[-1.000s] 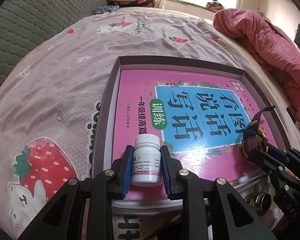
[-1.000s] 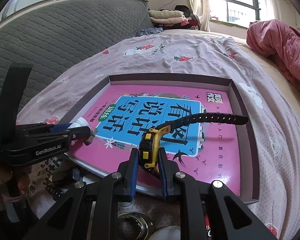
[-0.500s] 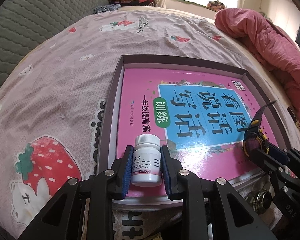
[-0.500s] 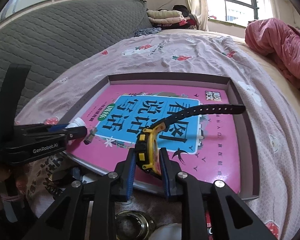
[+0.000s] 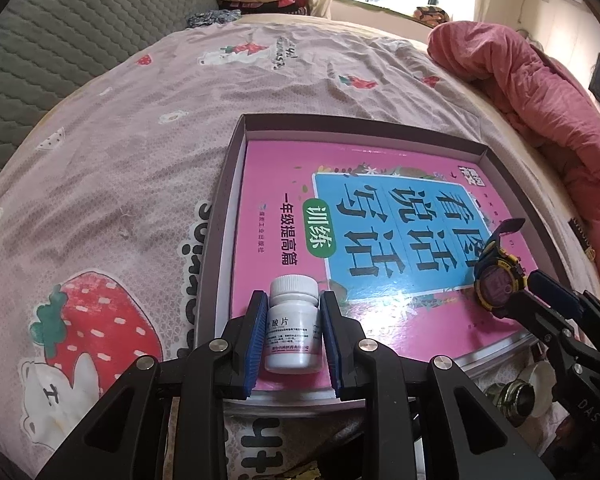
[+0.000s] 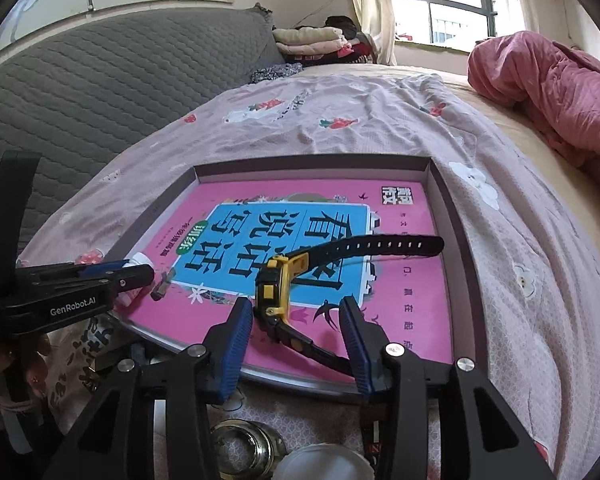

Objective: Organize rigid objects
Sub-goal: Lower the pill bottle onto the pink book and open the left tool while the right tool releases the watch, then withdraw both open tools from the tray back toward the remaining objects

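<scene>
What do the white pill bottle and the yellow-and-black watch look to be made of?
The white pill bottle looks like smooth opaque plastic, with a ribbed screw cap and a printed paper label. The yellow-and-black watch looks like a moulded plastic case on a matte, probably rubber or resin strap, with a row of punched holes.

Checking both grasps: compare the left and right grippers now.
The left gripper is closed on the white pill bottle; the right gripper is open, and the yellow-and-black watch lies between its fingers. The bottle stands upright; the watch lies on its side. Both are over the pink book.
</scene>
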Demonstrator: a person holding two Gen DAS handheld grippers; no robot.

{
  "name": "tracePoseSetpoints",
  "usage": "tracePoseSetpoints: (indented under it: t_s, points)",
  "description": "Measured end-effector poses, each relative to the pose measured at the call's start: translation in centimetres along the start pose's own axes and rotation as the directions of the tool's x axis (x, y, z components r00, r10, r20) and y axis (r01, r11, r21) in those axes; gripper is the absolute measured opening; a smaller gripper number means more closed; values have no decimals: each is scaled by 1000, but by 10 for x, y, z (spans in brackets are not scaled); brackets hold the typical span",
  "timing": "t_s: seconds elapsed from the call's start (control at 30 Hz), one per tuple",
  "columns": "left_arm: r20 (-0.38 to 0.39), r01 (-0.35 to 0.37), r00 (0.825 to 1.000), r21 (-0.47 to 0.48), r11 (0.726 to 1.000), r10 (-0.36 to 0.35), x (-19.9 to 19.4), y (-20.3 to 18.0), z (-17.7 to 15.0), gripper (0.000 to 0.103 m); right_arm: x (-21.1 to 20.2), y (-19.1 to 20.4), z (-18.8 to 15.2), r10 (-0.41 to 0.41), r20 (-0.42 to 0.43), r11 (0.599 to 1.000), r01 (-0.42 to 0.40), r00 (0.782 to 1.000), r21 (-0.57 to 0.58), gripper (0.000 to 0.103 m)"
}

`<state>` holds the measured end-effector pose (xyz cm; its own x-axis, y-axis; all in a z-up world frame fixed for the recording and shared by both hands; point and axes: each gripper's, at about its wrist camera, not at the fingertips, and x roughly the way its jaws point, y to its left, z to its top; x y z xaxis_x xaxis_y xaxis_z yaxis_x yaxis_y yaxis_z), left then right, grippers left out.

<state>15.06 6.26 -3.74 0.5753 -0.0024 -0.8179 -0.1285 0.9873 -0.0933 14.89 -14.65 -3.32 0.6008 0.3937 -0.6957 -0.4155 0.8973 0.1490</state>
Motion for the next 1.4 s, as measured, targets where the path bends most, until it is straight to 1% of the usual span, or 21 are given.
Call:
tracePoseSetpoints:
  t_s: [0.2, 0.27, 0.3, 0.4, 0.6, 0.67, 0.77, 0.83, 0.93, 1.13, 1.2, 1.4]
  points:
    - [9, 4, 1000, -8, 1000, -4, -3, 3, 2, 28, -13, 2, 3, 5, 62, 1000, -5, 998, -5, 45]
    - [12, 2, 1000, -8, 1000, -2, -4, 3, 2, 29, -16, 3, 4, 6, 73, 1000, -5, 997, -7, 51]
    - [12, -1, 1000, -8, 1000, 1, -5, 3, 2, 29, -17, 3, 5, 6, 77, 1000, -6, 997, -7, 54]
    - [14, 0, 1000, -15, 1000, 0, -5, 4, 2, 39, -20, 3, 6, 4, 88, 1000, -4, 996, -4, 54]
    - [13, -15, 1000, -21, 1000, 15, -8, 5, 2, 41, -26, -1, 8, -12, 104, 1000, 12, 995, 1, 54]
    - [34, -14, 999, -18, 1000, 14, -13, 5, 4, 43, -31, -4, 8, -13, 117, 1000, 13, 993, 8, 54]
    - [62, 11, 998, -47, 999, -8, -22, 7, 5, 49, -36, -9, 9, -19, 118, 1000, 17, 993, 18, 54]
    - [75, 10, 997, -52, 999, -6, -28, 8, 7, 53, -40, -13, 9, -15, 124, 999, 10, 992, 35, 54]
    - [104, 9, 995, -43, 999, -4, -40, 7, 8, 54, -48, -15, 11, -26, 144, 999, 20, 989, 39, 54]
    - [118, 38, 992, -41, 998, -33, -60, 4, 5, 56, -61, -16, 10, -53, 165, 998, 48, 985, 37, 54]
    - [124, 42, 992, -44, 998, -36, -66, 4, 3, 59, -67, -16, 7, -70, 173, 997, 65, 982, 33, 55]
    - [140, 44, 989, -48, 998, -37, -83, 3, -4, 62, -90, -19, 4, -105, 198, 994, 96, 975, 55, 55]
